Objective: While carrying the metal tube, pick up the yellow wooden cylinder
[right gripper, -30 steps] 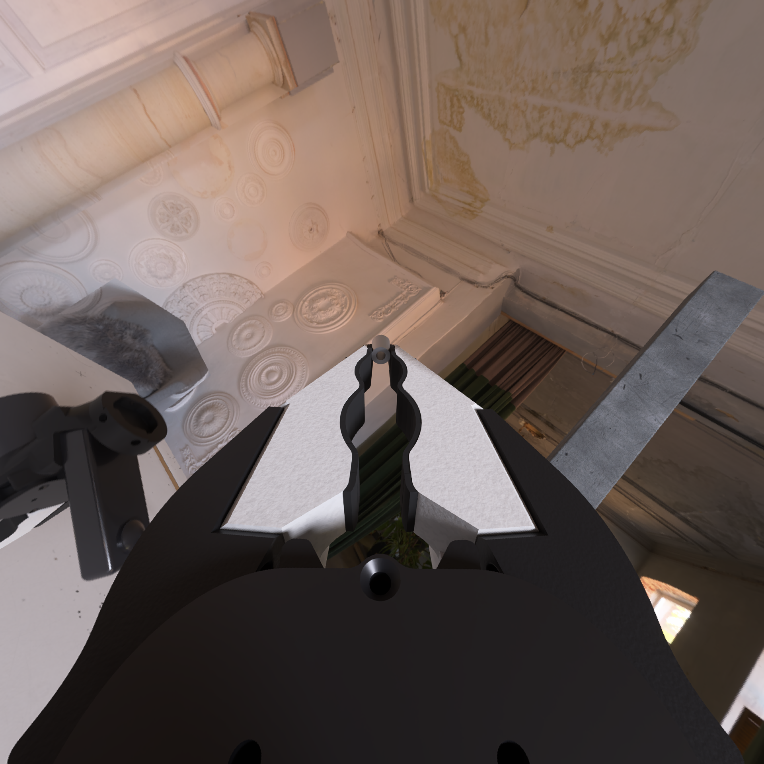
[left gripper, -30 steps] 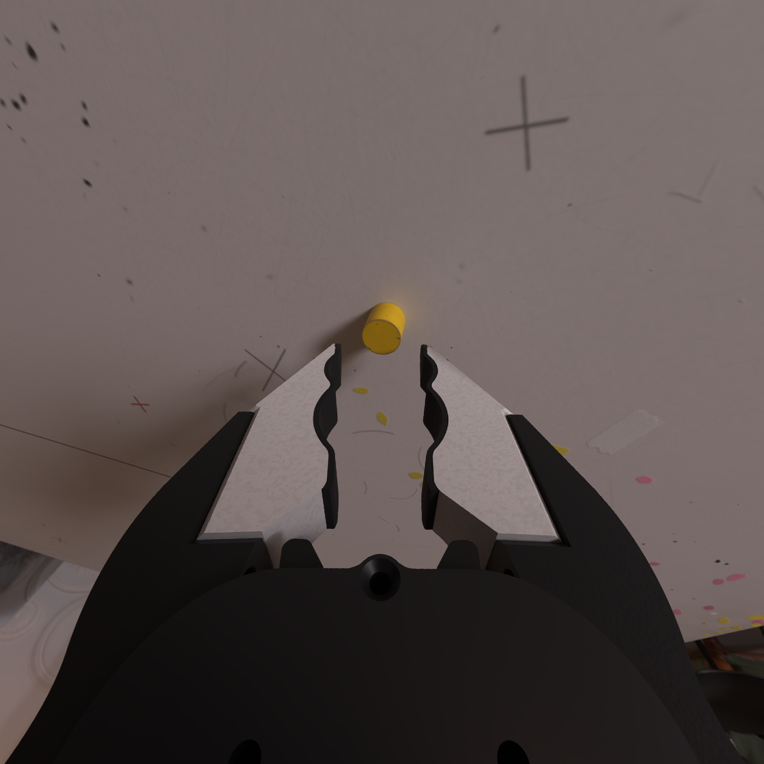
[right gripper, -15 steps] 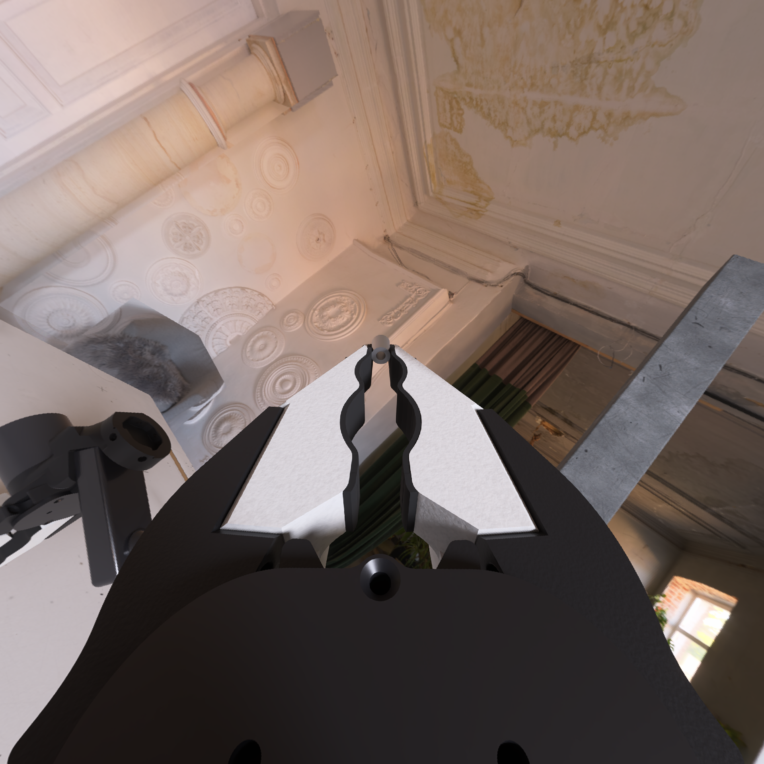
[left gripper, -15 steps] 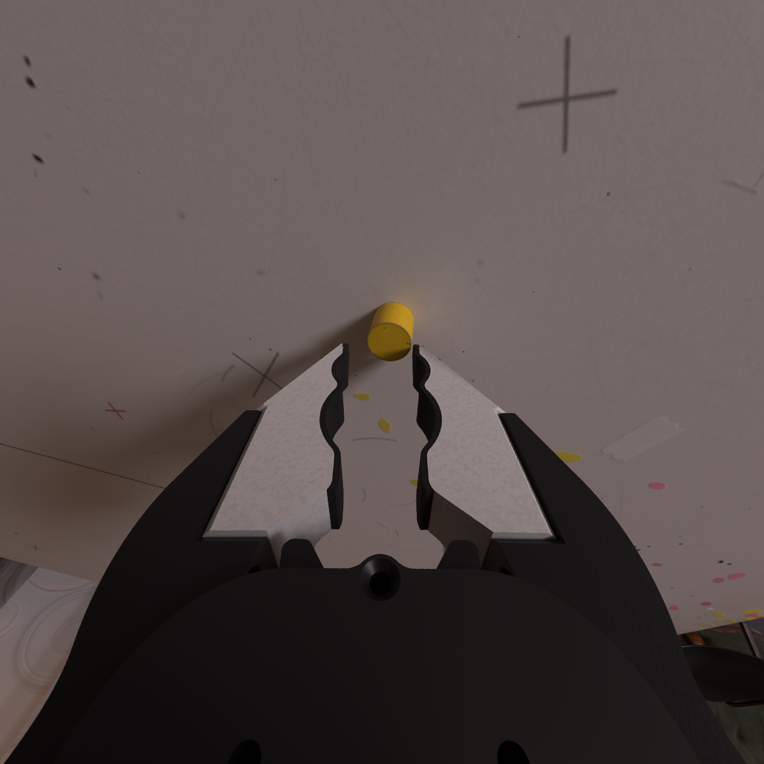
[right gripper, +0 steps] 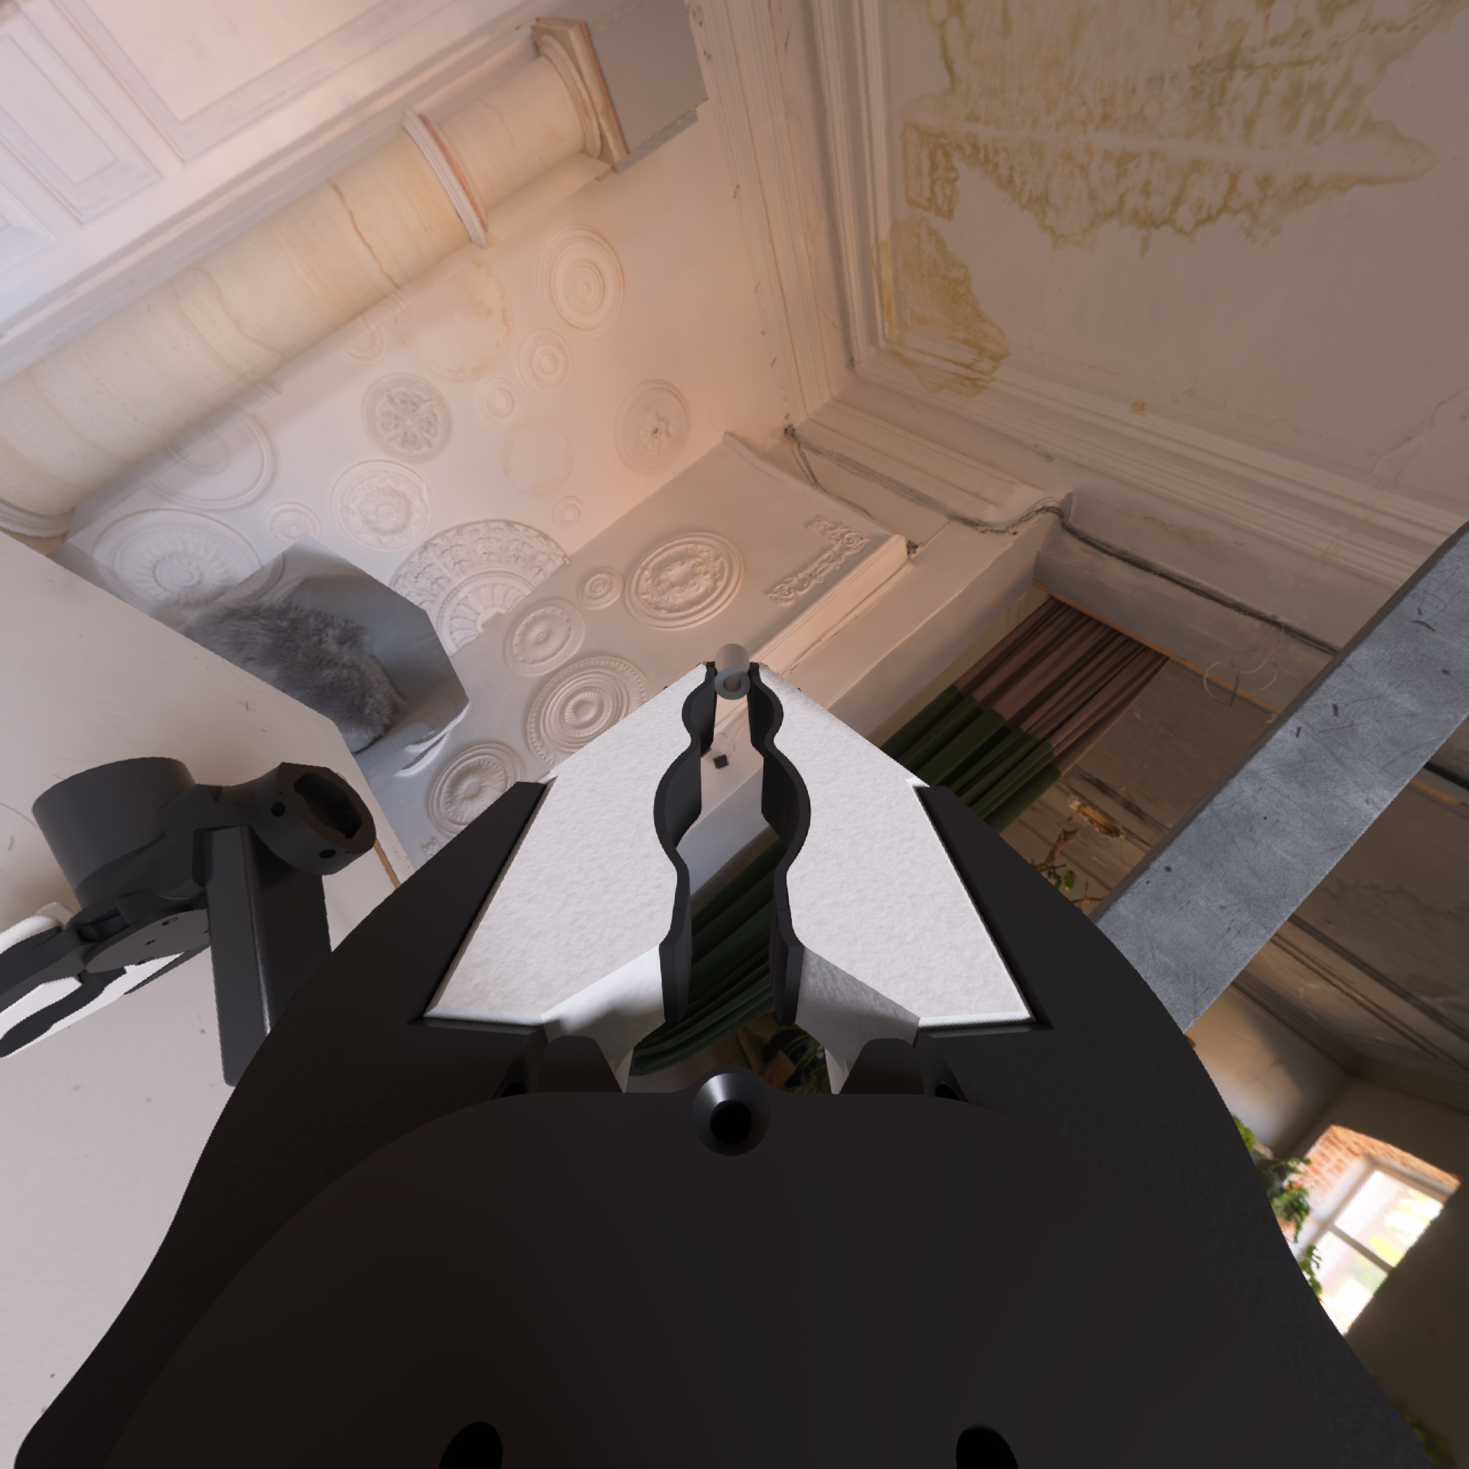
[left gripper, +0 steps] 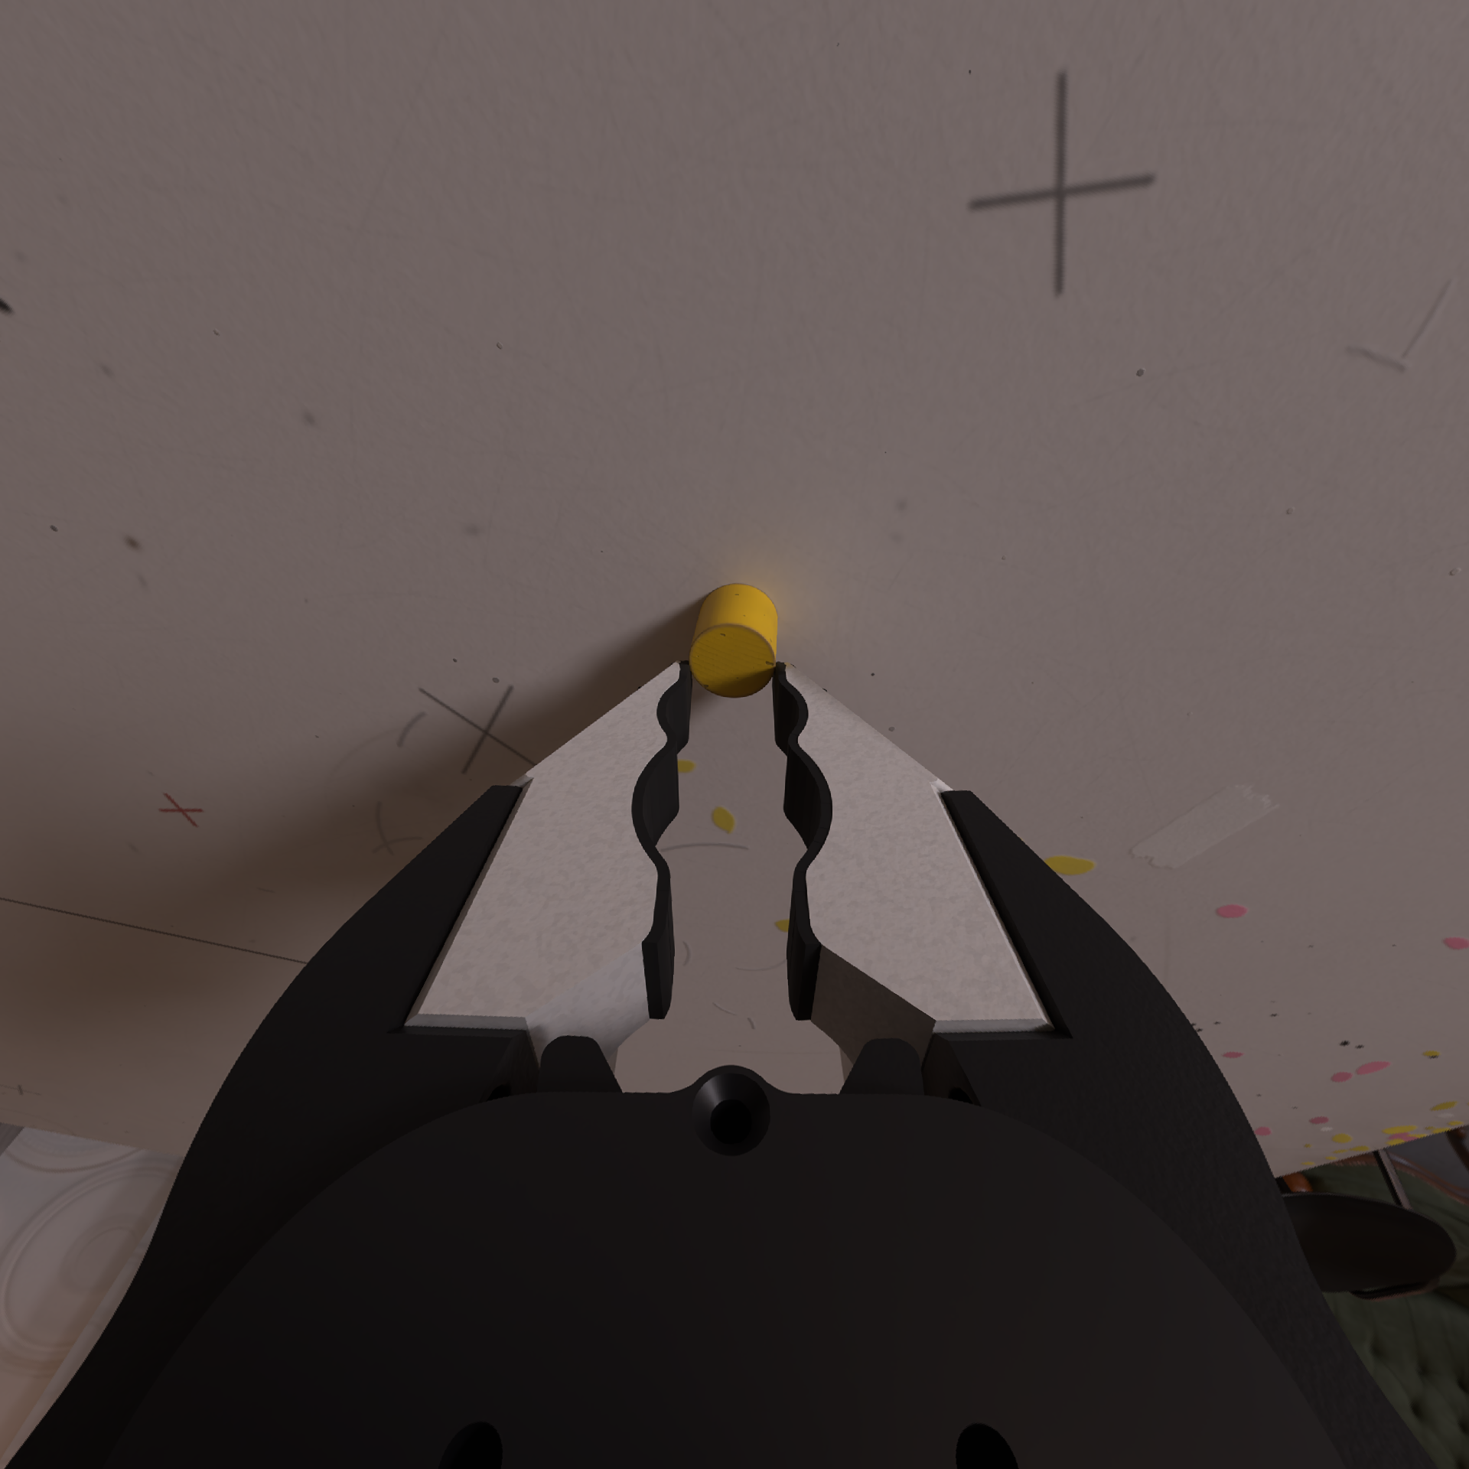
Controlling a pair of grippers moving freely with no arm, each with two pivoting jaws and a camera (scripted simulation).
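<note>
Yellow wooden cylinder (left gripper: 733, 641): lying on the marked grey tabletop (left gripper: 477, 318), its near end between the left gripper (left gripper: 730, 669) fingertips, which touch it either side. Metal tube (right gripper: 733, 680): clamped at the right gripper (right gripper: 731, 688) fingertips, held off the tabletop.

Each gripper, the left gripper (left gripper: 731, 674) and the right gripper (right gripper: 731, 676), has a matte black rounded body, white textured finger panels, wavy black inner pads and one central screw hole.

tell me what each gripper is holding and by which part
Right gripper: metal tube, pinched across its sides at the fingertips. Left gripper: fingertips flank the yellow wooden cylinder; grip unclear.
</note>
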